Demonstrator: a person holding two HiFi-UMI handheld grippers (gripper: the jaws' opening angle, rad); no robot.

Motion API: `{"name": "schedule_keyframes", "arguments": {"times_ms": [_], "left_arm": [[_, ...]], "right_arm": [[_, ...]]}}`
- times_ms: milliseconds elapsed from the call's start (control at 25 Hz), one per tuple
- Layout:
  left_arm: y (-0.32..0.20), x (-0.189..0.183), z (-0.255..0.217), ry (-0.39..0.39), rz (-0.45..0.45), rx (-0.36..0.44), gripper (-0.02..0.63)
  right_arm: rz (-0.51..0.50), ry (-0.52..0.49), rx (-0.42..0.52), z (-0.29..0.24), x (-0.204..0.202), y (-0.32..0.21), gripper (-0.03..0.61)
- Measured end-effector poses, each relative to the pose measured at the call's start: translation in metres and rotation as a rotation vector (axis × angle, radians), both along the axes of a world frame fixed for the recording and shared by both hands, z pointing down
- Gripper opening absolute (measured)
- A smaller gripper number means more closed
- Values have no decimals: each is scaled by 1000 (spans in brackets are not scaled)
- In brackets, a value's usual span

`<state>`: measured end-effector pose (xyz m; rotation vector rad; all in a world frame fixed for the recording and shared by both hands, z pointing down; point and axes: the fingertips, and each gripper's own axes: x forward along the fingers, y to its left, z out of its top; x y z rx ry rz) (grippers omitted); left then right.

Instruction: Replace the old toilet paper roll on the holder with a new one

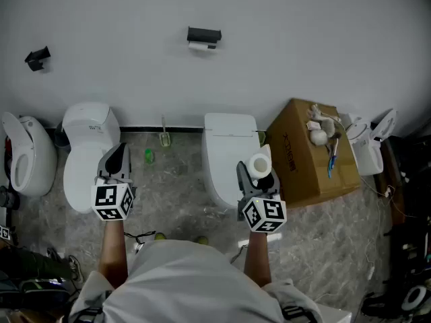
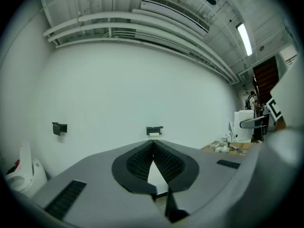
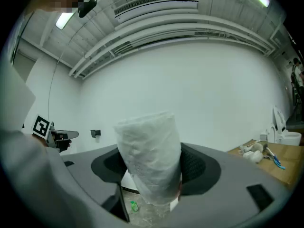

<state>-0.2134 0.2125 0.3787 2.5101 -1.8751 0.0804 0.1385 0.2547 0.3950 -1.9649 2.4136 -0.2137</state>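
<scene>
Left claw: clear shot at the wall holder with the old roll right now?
Probably yes. The left claw is shut and empty, and the holder sits dead ahead on bare wall with nothing between. The claw would have to open first to take the old roll.

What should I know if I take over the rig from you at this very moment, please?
Left gripper: shut, empty.
Right gripper: shut on the new roll, which stands roughly upright between its jaws.
Holder: on the wall ahead, with the old roll, a small white remnant, on it.
Done: the new roll is in hand.
Left: take the old roll off the holder, probably with the left gripper, then fit the new roll.
</scene>
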Motion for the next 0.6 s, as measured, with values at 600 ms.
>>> {"name": "schedule_keyframes", "arguments": {"times_ms": [600], "left_arm": [[41, 31, -16, -41, -1, 30, 20]], "right_arm": [[-41, -7, -3, -14, 21, 37, 322]]}}
